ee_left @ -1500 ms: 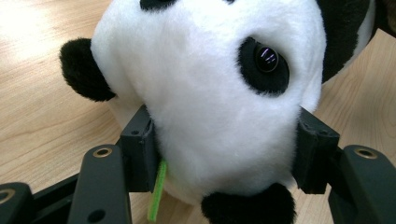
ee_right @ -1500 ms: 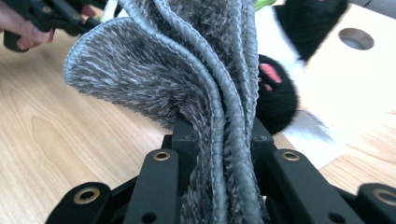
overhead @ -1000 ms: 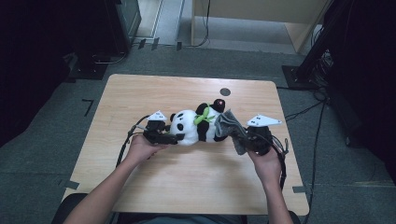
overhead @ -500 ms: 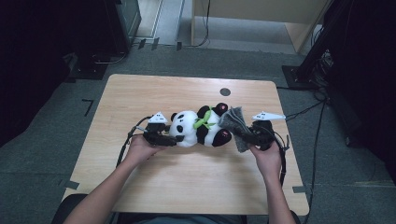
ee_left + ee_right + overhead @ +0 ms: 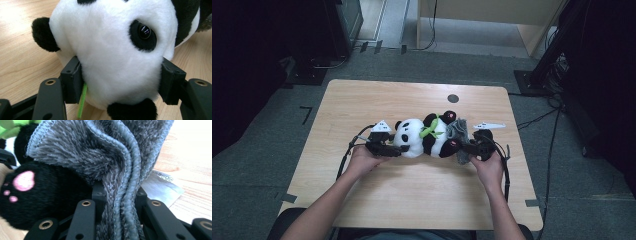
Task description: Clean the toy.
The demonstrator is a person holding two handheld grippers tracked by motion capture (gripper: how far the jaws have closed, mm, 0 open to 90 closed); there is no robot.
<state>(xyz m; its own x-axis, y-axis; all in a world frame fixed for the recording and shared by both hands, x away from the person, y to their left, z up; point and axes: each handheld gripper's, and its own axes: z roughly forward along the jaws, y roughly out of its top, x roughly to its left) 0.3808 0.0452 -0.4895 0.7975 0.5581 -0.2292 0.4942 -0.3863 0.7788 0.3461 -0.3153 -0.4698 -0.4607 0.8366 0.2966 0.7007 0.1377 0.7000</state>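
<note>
While left gripper [image 5: 120, 85] fingers clamp the panda [image 5: 112, 50], right gripper [image 5: 117, 202] fingers pinch the grey cloth [image 5: 100, 152]

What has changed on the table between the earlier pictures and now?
The right gripper, shut on the grey cloth, has come down toward the table with the cloth, by the panda's black foot. The plush panda has settled lower and flatter on the table. The left gripper has stayed in place, its jaws on both sides of the panda's head.
</note>
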